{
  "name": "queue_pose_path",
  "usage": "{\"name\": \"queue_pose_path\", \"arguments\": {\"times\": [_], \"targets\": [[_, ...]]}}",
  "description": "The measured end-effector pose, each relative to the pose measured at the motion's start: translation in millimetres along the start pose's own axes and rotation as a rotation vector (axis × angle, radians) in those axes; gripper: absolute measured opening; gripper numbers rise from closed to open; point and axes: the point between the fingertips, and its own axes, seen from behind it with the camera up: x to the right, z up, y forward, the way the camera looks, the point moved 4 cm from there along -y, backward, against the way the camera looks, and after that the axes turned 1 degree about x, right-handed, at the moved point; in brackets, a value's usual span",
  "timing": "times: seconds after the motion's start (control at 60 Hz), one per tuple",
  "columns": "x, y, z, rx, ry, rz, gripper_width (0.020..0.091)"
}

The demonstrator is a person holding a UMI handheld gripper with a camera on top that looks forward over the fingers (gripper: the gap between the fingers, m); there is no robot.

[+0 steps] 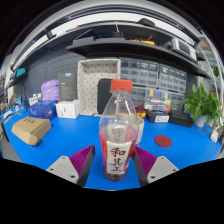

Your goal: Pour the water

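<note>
A clear plastic bottle with a red cap and a white label with red characters stands upright between my fingers, holding reddish-brown liquid. My gripper is shut on it, the purple pads against its lower sides. Its base shows just above the blue table; whether it rests there or hangs slightly above, I cannot tell. Behind the bottle's right shoulder sits a clear glass, partly hidden. A loose red cap lies on the table beyond my right finger.
A wooden box lies ahead to the left, with a white box behind it. A green plant stands at the far right. Shelves and a parts cabinet line the back.
</note>
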Motion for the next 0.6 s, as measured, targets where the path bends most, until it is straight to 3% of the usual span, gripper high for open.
{"name": "queue_pose_path", "arguments": {"times": [0.133, 0.167, 0.267, 0.433, 0.467, 0.483, 0.6], "targets": [[6.4, 13.0, 6.5, 0.054, -0.016, -0.008, 0.0659], [8.4, 14.8, 7.6, 0.072, -0.012, -0.011, 0.0563], [9.0, 18.9, 8.0, 0.116, 0.018, 0.014, 0.0526], [5.6, 20.7, 9.5, 0.122, -0.041, 0.059, 0.0415], [7.4, 22.8, 8.5, 0.127, -0.030, 0.066, 0.0420], [8.5, 23.4, 8.8, 0.128, -0.022, 0.066, 0.0386], [9.9, 20.2, 6.9, 0.113, -0.001, 0.067, 0.0385]]}}
